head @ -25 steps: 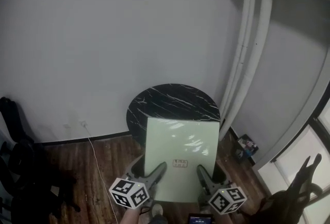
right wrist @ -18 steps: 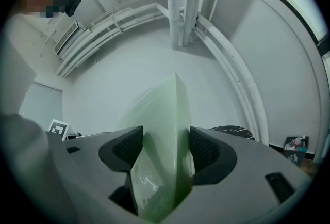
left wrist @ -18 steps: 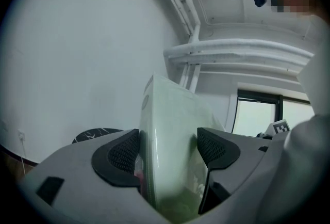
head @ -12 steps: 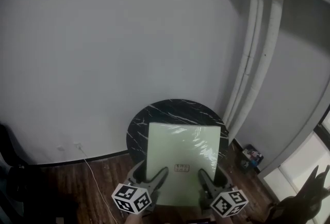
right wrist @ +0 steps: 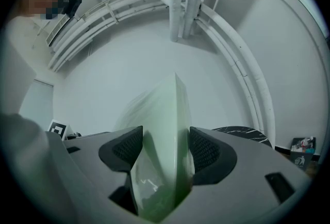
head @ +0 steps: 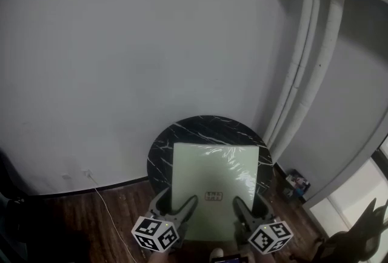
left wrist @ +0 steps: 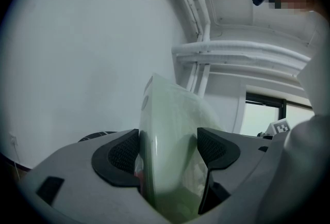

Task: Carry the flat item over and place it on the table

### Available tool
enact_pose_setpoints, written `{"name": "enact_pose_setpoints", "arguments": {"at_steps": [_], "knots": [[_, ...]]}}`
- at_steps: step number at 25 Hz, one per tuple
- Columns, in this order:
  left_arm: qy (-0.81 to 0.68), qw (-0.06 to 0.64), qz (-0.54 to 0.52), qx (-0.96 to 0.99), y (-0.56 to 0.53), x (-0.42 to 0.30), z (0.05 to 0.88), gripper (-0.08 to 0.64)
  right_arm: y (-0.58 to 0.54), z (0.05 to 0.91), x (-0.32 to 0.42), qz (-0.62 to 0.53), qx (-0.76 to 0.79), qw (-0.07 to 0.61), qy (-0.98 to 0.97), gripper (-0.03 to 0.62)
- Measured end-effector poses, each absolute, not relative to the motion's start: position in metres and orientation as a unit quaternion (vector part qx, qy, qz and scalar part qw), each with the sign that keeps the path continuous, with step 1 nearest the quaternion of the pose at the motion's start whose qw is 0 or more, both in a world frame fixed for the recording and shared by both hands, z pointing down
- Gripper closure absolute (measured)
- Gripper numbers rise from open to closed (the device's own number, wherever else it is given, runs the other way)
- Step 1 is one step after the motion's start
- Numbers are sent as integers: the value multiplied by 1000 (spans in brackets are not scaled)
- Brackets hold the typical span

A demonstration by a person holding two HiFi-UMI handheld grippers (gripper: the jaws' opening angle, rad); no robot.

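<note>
A flat pale green package [head: 214,180], glossy and square with a small label, is held level over the round black marble table [head: 200,130]. My left gripper [head: 189,202] is shut on its near left edge and my right gripper [head: 237,202] is shut on its near right edge. In the left gripper view the green package [left wrist: 167,150] stands edge-on between the dark pads [left wrist: 119,155]. The right gripper view shows the package [right wrist: 164,145] clamped the same way, with the table [right wrist: 242,132] beyond it.
A pale wall rises behind the table, with white vertical pipes [head: 306,56] at the right. A white cable [head: 106,201] trails over the dark wood floor at the left. A small box [head: 295,182] lies on the floor to the right of the table.
The table and the wall have come closer and sit lower in the head view. The package stays clamped in both grippers and now covers more of the table top.
</note>
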State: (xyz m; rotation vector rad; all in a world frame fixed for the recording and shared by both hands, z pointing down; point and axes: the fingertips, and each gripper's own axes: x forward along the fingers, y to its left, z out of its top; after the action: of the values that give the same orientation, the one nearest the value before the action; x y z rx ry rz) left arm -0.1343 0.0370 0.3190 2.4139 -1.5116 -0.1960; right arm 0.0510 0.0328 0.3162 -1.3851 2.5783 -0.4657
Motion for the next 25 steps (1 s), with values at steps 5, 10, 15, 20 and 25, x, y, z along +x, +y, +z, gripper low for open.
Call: {"name": "enact_pose_setpoints", "arguments": {"at_steps": [5,10,15,20,25], "knots": [[-530,139,-63,834,17,-138,320,195,10,319,47,-161,-461,92,868,350],[-533,142,-62,832,-9,-140,322,195,-16,320,46,-161,-460,88,869,351],[-535,142,-67,830,-41,-127,320,196,-50,317,59,-158,-458,85,870,351],[-543,144,-64,825,-66,-120,326,196,-78,324,65,-163,-453,83,873,351],[-556,154,-54,815,-81,-115,338,195,-98,336,69,-178,-441,76,876,351]]}}
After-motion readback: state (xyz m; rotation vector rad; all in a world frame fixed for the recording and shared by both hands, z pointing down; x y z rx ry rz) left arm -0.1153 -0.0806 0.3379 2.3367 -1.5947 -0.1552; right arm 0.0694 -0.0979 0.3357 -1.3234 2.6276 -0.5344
